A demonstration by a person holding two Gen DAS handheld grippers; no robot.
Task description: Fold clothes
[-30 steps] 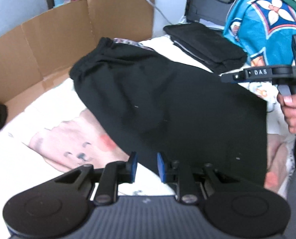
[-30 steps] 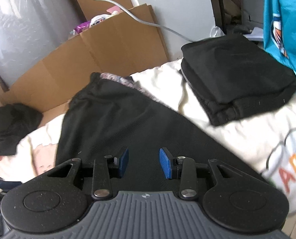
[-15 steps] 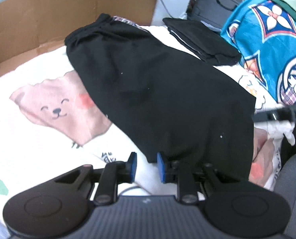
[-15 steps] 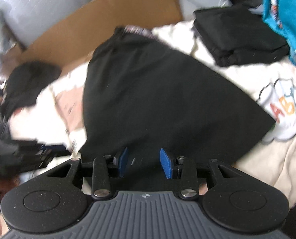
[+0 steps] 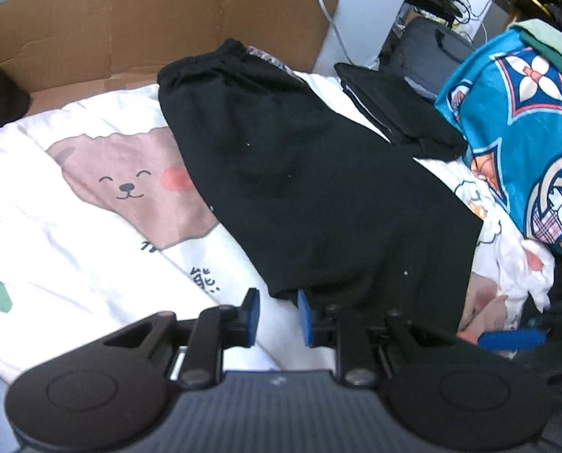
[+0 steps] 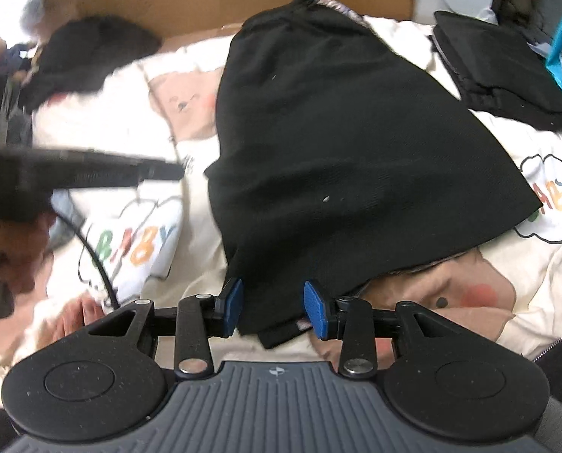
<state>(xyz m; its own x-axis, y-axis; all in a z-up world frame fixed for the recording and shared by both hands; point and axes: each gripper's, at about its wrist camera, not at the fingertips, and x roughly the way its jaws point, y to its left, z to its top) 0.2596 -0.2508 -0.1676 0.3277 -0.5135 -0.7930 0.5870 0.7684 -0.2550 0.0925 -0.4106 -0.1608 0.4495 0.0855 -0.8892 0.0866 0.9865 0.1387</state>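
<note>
1. Our left claw stands with its jaws apart, nothing between the pads, just short of the near-left corner of the black shorts. Our right claw is also apart, and the near hem of those shorts lies in the gap, not pinched as far as we can tell.

2. The shorts lie spread on the bed, over the bear-print blanket, waistband at the far end by the cardboard, hems toward us.

3. We judge the main risk to be a shallow bite: the right pads sit at the very edge of the hem, and closing there could catch only one layer, so the fold would drag askew.

4. The left claw could pinch the blanket along with the corner, since the cloth lies flat on it; lifting would then pull the blanket up too.

5. A cable crosses the blanket near the right claw and could snag on a sweep.

6. Of containers, we see only the opened cardboard box at the bed's far side; its inside is hidden from us. A folded black stack rests on the bed beside the shorts.
</note>
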